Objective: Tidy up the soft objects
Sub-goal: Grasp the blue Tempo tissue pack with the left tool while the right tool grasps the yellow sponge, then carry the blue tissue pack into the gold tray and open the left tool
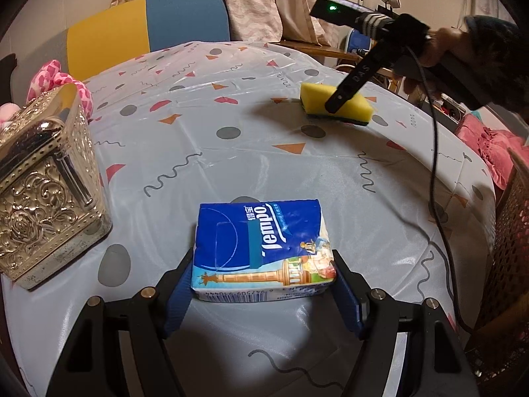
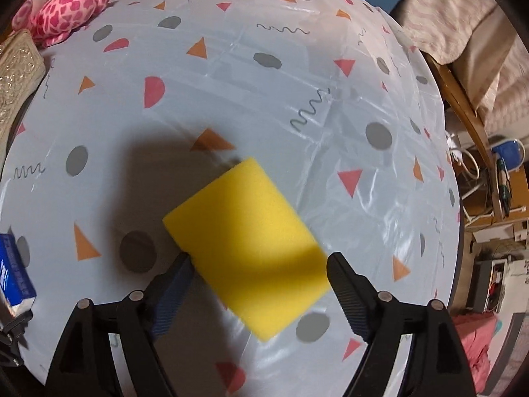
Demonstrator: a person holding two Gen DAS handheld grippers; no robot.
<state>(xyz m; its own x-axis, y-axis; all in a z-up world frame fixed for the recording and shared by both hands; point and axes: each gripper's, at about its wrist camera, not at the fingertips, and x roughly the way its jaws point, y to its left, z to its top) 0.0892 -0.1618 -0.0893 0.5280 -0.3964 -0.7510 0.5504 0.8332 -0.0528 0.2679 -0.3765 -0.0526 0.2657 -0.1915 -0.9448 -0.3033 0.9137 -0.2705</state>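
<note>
A blue Tempo tissue pack (image 1: 263, 248) sits between the fingers of my left gripper (image 1: 263, 276), and both pads press its sides. It also shows at the left edge of the right wrist view (image 2: 15, 278). A yellow sponge (image 2: 246, 248) with a dark scrubbing base lies on the patterned tablecloth (image 2: 264, 99) between the fingers of my right gripper (image 2: 258, 266). The jaws straddle it and look open around it. In the left wrist view the sponge (image 1: 317, 97) lies far right under the right gripper's fingers (image 1: 344, 96). A pink spotted plush toy (image 2: 66, 6) lies at the far left.
An ornate silver metal box (image 1: 43, 182) stands at the table's left, also seen in the right wrist view (image 2: 16, 76). A yellow and blue chair (image 1: 145, 23) is behind the table. A brown wicker basket (image 1: 509, 264) stands at the right edge. A black cable (image 1: 436, 182) trails across the right side.
</note>
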